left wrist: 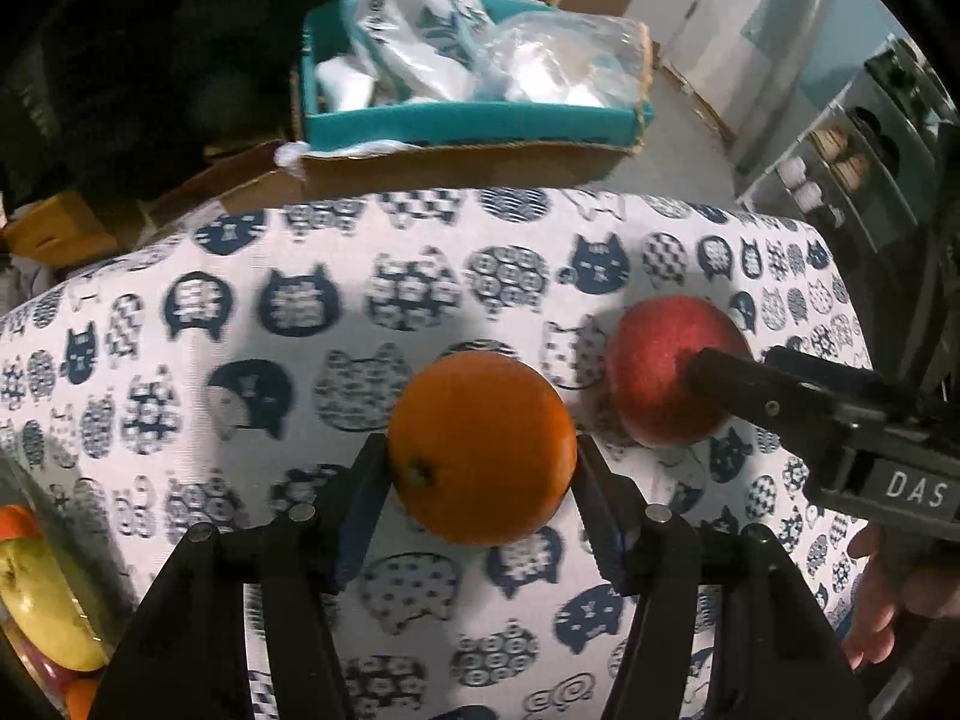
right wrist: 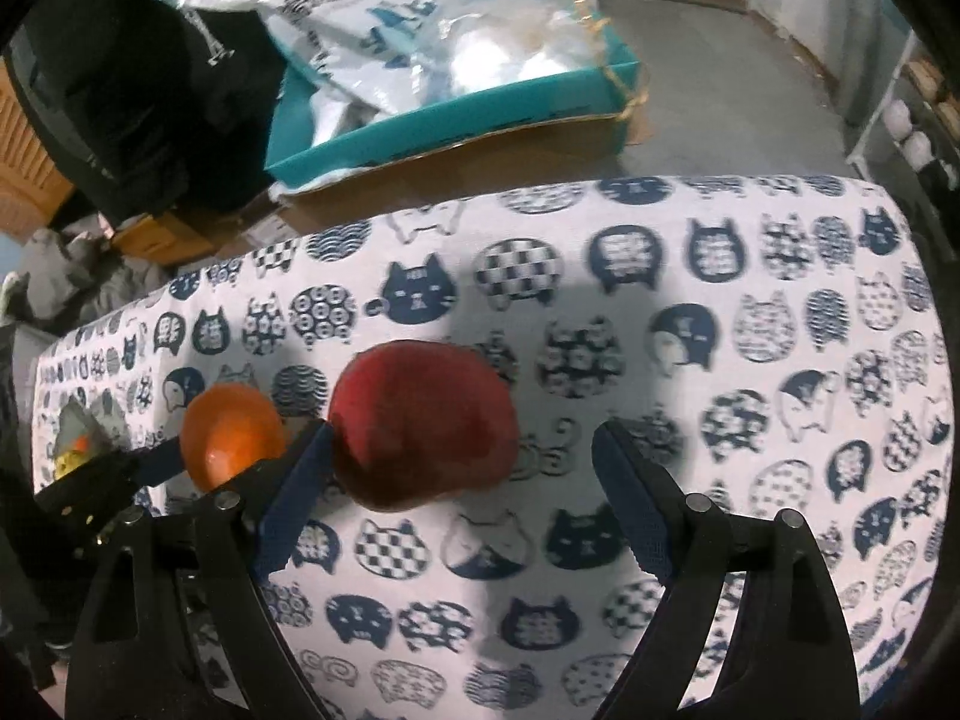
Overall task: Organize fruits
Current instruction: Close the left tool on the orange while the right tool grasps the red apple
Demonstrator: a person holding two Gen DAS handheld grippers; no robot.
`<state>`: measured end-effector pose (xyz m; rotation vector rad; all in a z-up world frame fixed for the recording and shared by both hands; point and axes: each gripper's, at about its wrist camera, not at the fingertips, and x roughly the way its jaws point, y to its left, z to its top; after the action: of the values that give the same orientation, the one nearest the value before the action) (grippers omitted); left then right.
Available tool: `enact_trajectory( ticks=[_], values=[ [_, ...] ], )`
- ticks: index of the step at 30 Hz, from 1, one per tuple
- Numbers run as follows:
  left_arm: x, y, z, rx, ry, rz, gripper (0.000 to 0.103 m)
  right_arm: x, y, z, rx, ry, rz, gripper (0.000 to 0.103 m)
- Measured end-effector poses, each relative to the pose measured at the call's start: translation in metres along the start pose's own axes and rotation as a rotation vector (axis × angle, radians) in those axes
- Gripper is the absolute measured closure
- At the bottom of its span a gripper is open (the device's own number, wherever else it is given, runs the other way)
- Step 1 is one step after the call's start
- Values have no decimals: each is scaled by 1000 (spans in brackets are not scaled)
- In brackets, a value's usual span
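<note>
An orange (left wrist: 483,447) sits between the fingers of my left gripper (left wrist: 480,480), which is shut on it over the cat-print tablecloth (left wrist: 240,360). A red apple (left wrist: 669,369) lies just to its right on the cloth. In the right wrist view the red apple (right wrist: 423,426) touches the left finger of my open right gripper (right wrist: 462,468), with a wide gap to the right finger. The orange (right wrist: 231,441) shows to the left, held in the left gripper. A glass bowl (left wrist: 36,588) with a yellow apple and other fruit stands at the left wrist view's lower left.
Beyond the table's far edge stands a teal box (left wrist: 468,120) in a cardboard carton, stuffed with plastic bags. A shelf rack (left wrist: 840,168) stands at the far right. A dark bag (right wrist: 132,78) sits at the far left.
</note>
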<state>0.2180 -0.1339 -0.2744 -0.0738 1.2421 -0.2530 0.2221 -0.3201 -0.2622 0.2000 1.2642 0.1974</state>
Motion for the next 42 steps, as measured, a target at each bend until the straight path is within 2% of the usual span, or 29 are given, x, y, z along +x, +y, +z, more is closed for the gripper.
enact_trajectory(
  ticks=[9,19,22,23,33,42],
  values=[
    [-8,28,-6,-26,-3,28,41,25,15,2,27,52,65,17],
    [-24,43,-12,-42,-20,26,41,44,27,-5,61,97,96,17],
    [-30,45,-13,-41,-27,25,41,48,30,-8,64,114,127,27],
    [-33,46,-14,-39,-31,25,41,48,32,-8,63,116,132,27],
    [-59,53,-25,-36,-66,38,41,37,48,-23,-34,50,4,28],
    [-94,66,-34,-54,-120,53,41,-1,60,-30,-92,-58,-73,28]
  ],
)
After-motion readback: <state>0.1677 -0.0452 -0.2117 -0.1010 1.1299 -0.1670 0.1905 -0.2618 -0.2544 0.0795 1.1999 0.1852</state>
